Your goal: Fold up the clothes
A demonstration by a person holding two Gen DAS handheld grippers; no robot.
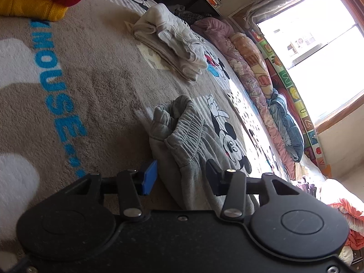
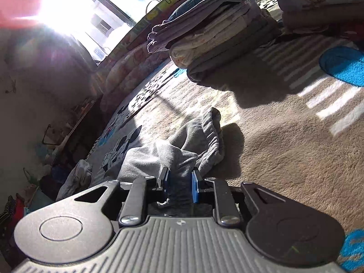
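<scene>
1. Blanket (image 1: 95,86): tan plush with blue lettering, spread flat as the folding surface; fills the left wrist view from 9 to 12 o'clock.
2. Bedding roll (image 1: 254,68): pink and patterned quilts bunched along the window side at 2 o'clock, apparently pushed aside to leave working room.
3. Folded stack (image 2: 218,36): finished clothes piled at 1 o'clock in the right wrist view, well apart from the work, likely the done pile. A second pale folded bundle (image 1: 173,43) at 12 o'clock in the left view.
4. Grey trousers (image 1: 182,136): crumpled on the blanket at centre, between both grippers; gathered waistband toward 12 o'clock in the left view. Long axis roughly from grippers outward to waistband; legs bunched, exact lie not clear.
5. Right gripper (image 2: 179,182): blue pads drawn in on a pinch of grey trouser cloth at 6 o'clock, presumably to lift and straighten the garment.
6. Left gripper (image 1: 179,175): spread wide, straddling the near trouser edge; contact not certain, nothing clamped, seemingly poised to take a second hold.
</scene>
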